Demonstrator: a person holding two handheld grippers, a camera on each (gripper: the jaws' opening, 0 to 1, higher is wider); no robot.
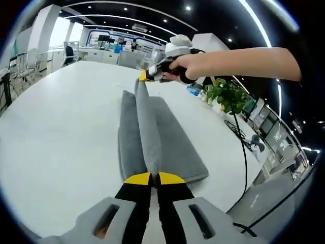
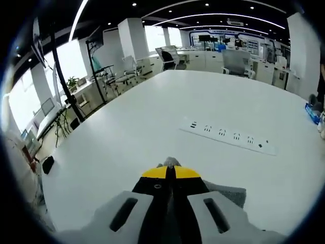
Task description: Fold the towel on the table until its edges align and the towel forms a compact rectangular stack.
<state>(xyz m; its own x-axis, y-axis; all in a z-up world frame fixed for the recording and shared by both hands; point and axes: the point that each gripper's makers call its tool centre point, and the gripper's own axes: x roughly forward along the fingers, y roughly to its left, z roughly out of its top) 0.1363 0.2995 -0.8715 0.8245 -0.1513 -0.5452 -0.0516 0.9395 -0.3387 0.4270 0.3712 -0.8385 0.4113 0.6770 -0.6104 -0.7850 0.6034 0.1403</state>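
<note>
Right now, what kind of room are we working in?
Probably an open-plan office or lab. The towel lies on a long white table with a built-in socket strip; office chairs stand at rows of desks behind it, under recessed ceiling lights, and a potted plant sits beside the table.

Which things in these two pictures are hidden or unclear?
- Grey fleece towel, right gripper view: mostly hidden behind the right tongs.
- Pinched towel edge, left gripper view: covered by the left tongs.
- Right tongs, left gripper view: partly covered by the person's hand.
- White power strip, right gripper view: sockets too small to read.
</note>
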